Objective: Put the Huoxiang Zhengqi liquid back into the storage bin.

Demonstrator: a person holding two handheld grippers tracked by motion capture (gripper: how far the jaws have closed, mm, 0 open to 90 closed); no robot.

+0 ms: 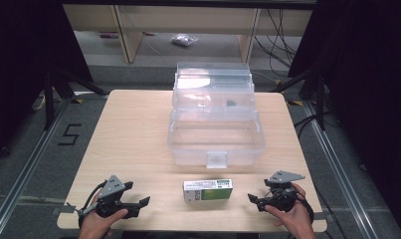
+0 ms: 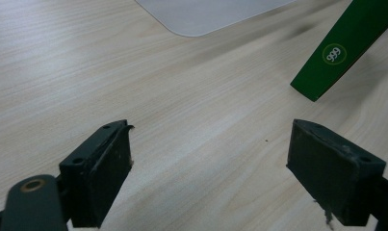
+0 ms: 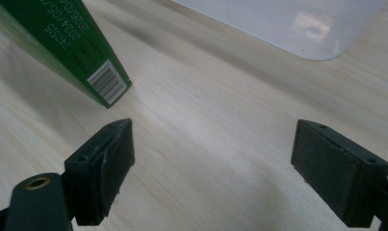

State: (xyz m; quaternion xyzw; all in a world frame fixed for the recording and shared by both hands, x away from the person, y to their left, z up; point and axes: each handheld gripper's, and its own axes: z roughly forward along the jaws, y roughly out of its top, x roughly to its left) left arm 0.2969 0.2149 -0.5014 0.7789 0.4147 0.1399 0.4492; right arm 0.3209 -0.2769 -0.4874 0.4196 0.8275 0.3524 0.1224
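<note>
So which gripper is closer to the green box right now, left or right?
Right, but only slightly. The right gripper sits just off the right end of the green box, while the left gripper sits a bit farther off its left end. Both have open jaws and touch nothing.

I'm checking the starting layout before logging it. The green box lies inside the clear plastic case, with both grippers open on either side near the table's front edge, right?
Not quite: the green box lies on the table in front of the clear plastic case, not inside it, as the high view shows. The rest holds: the left gripper and right gripper flank it near the front edge, jaws open.
</note>
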